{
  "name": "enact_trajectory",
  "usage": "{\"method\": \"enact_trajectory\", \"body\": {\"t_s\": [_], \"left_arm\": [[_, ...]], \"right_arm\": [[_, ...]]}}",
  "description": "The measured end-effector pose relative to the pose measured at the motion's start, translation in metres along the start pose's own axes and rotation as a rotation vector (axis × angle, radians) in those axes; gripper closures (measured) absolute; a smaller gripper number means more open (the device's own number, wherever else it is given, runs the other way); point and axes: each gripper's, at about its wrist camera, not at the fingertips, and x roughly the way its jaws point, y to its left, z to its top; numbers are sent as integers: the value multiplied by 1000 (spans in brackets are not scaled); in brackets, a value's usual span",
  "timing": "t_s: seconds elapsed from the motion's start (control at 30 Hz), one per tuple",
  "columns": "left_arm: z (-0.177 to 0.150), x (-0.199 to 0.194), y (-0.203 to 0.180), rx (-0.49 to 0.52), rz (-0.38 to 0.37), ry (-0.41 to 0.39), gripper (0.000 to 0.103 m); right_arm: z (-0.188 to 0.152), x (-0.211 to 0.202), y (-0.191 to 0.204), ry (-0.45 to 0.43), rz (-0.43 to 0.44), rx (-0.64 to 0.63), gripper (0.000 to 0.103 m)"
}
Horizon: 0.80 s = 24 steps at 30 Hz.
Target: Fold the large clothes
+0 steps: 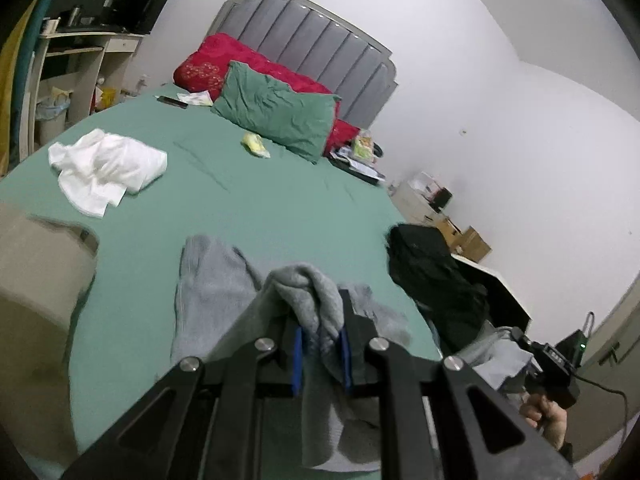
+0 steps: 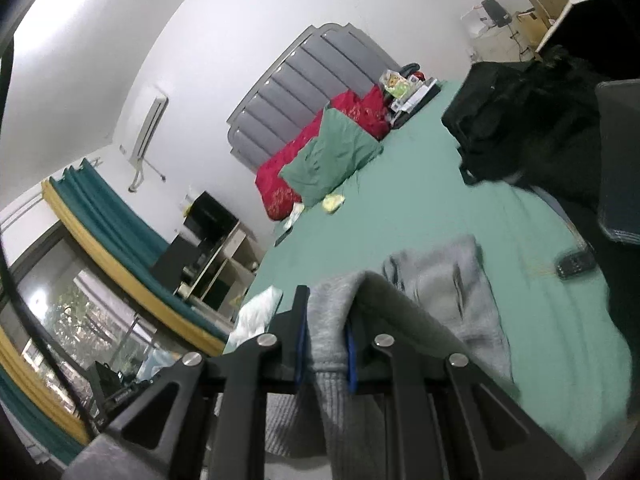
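A grey sweatshirt (image 1: 212,288) lies partly on the green bed (image 1: 260,200) near its front edge. My left gripper (image 1: 320,312) is shut on a bunched fold of this grey sweatshirt, lifted off the sheet. My right gripper (image 2: 326,316) is shut on another edge of the grey sweatshirt (image 2: 448,280), near its ribbed hem, with cloth hanging below the fingers. The right gripper's body and the hand holding it show at the lower right of the left wrist view (image 1: 556,376).
A crumpled white garment (image 1: 104,168) lies on the bed's left. A black bag (image 1: 432,272) sits at the bed's right edge. A green pillow (image 1: 280,112), red cushions (image 1: 224,64) and a small yellow item (image 1: 256,145) are near the headboard. A remote (image 2: 576,264) lies on the sheet.
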Motion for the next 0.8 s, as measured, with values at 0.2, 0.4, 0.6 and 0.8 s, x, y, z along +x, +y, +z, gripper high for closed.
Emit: {"method": "enact_trajectory", "body": {"t_s": [0.2, 0.4, 0.6, 0.8], "left_arm": [[67, 126, 39, 1, 80, -2, 82], [74, 199, 125, -187, 215, 98, 19], [23, 169, 149, -64, 258, 125, 7], [-56, 198, 140, 240, 400, 373, 7]], "right_arm": [[49, 119, -24, -3, -82, 20, 82], [75, 194, -78, -17, -226, -35, 11], [7, 182, -111, 201, -325, -217, 11], [-65, 173, -133, 341, -345, -267, 12]]}}
